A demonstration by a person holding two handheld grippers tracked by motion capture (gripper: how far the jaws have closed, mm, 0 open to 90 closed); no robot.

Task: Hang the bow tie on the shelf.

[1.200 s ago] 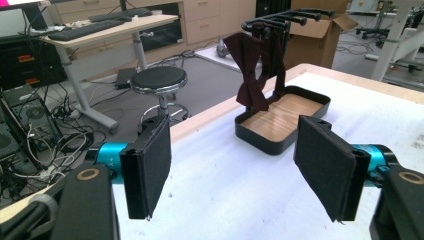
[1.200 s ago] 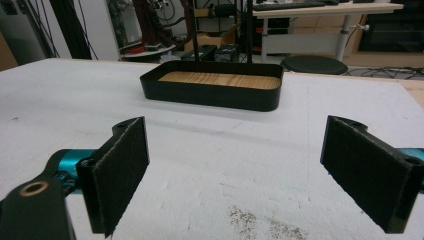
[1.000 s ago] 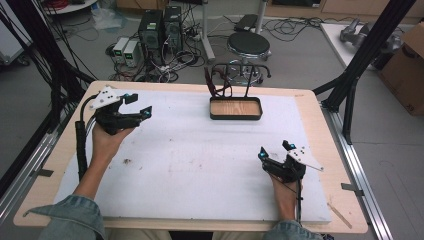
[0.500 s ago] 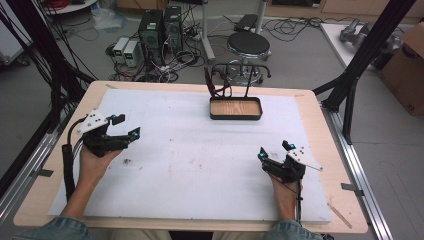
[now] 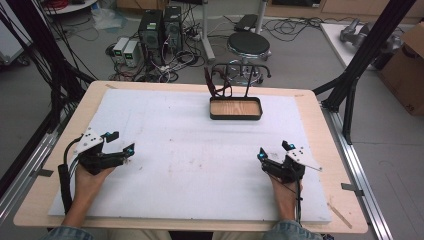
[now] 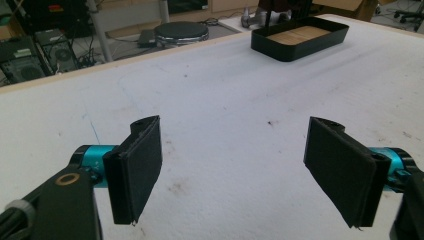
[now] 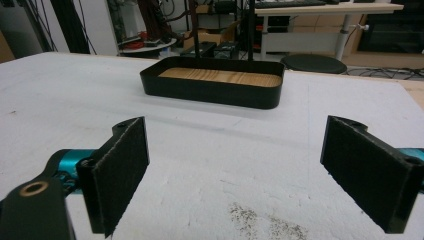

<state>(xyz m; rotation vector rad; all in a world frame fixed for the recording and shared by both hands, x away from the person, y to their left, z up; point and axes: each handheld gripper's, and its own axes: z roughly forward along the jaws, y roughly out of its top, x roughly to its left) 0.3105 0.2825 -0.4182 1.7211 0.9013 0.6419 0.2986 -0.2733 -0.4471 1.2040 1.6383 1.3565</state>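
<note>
**Two tools resting wide on the white mat, tray well ahead**

Two tools sit low at the near side of the tabletop, both released with nothing between the pads. The left tool (image 5: 118, 143) has just been spreading its jaws, and in its own view the two black pads (image 6: 137, 167) stand far apart over bare white mat. It lies well to the near left of the black tray (image 5: 235, 108), its grey plate on top and its cable looping down beside the person's left hand (image 5: 90, 177).

The right tool (image 5: 274, 154) is just as slack: its pads (image 7: 120, 170) stand wide, with only speckled mat between them. It lies well to the near right of the tray, held in the person's right hand (image 5: 284, 192), and its own view looks almost straight at the tray's long wall.

That tray, shallow and black with a wooden floor, stands on the far side of the white mat (image 5: 190, 165), about midway across and well apart from both tools. Just behind the tray a dark wire stand (image 5: 227, 80) rises from the tabletop's far edge, with something reddish hanging on it; I cannot make out what. Beyond the tray, on the floor, stand a round black stool (image 5: 248, 46) and some computer boxes (image 5: 160, 27) amid tangled cables.
</note>
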